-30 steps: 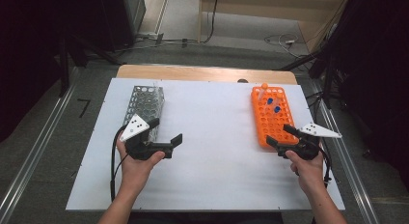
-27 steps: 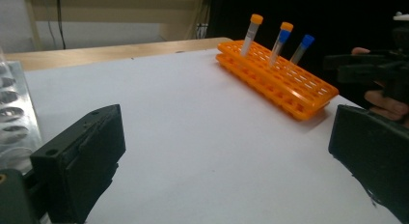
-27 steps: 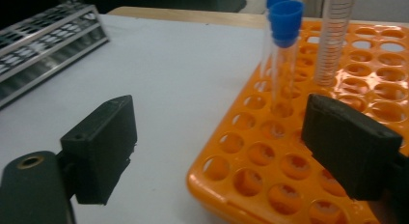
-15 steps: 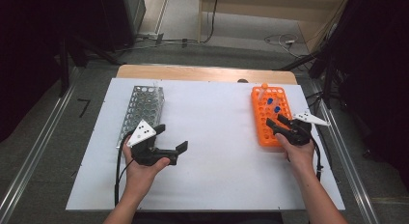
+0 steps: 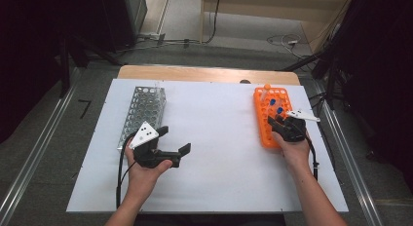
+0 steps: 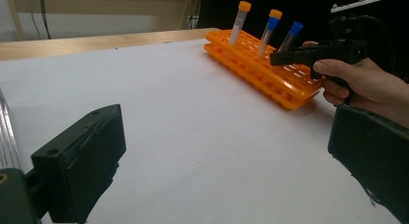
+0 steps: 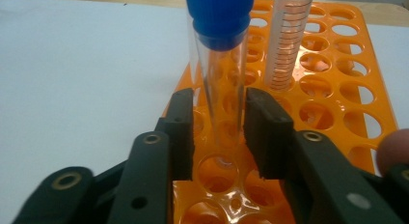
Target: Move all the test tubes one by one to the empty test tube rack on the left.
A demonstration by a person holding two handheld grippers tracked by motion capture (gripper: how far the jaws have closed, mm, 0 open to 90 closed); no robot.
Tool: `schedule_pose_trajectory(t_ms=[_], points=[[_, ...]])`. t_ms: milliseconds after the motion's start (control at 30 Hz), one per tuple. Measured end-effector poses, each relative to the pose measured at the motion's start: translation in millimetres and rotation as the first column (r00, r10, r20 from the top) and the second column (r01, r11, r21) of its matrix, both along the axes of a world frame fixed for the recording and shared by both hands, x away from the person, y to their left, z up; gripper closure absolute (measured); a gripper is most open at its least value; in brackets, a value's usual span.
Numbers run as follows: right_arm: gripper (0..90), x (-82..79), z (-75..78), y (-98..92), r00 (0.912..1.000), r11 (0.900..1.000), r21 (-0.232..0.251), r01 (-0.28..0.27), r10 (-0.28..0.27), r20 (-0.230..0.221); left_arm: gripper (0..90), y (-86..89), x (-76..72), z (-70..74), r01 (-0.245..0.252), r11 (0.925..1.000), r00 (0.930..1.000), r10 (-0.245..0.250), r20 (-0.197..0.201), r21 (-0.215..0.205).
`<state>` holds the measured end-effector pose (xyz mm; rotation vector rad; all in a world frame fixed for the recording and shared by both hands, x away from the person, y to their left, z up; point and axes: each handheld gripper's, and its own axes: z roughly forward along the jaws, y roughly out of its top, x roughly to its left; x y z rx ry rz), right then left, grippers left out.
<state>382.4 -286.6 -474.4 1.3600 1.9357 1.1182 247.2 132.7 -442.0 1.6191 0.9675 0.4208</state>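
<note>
A person is working at a table under a white sheet, a two-jaw gripper in each hand. The right gripper is reaching over the near end of an orange rack and its jaws have just been closing around a blue-capped tube that is standing upright in the rack. In the right gripper view the tube is sitting between the two black pads, with a thin gap showing on each side, so the jaws are bracketing the tube without yet clamping it. Just behind it in the rack, a second tube with printed markings is standing upright.

In the high view the right gripper is hovering over the rack at the sheet's right side. The left gripper is being held well apart from the rack, out over bare sheet, its jaws spread wide and holding nothing. Just beyond it, a metal rack is lying near the sheet's left edge.

In the left gripper view, three capped tubes are rising from the orange rack: an orange-capped tube farthest off, then one with an orange and blue cap, then the blue-capped tube at the right gripper's tip.
</note>
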Motion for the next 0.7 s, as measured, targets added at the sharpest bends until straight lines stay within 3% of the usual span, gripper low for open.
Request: schedule_pose_trajectory(t_ms=[200, 333, 467, 700], points=[[74.1, 0.8, -0.1, 2.2, 0.9989, 0.999, -0.025, 0.046, -0.046, -0.002, 0.1, -1.9, 0.2, -0.4, 0.004, 1.0000, 1.0000, -0.004, -0.004, 0.005], [74.7, 0.5, 0.6, -0.6, 0.9987, 0.999, 0.005, 0.049, -0.049, -0.016, 0.1, -1.8, 0.0, -0.4, 0.001, 1.0000, 1.0000, -0.001, -0.002, 0.007], [74.7, -4.7, 3.1, -3.6, 0.9983, 0.999, 0.015, 0.036, -0.036, 0.045, 0.2, -0.8, 0.2, -0.6, 0.000, 1.0000, 1.0000, 0.000, 0.001, 0.001], [74.8, -17.2, 18.5, -11.3, 0.9935, 0.999, 0.048, 0.019, -0.024, 0.111, 0.3, -1.9, 0.4, -0.7, 0.007, 1.0000, 1.0000, -0.007, -0.001, 0.003]])
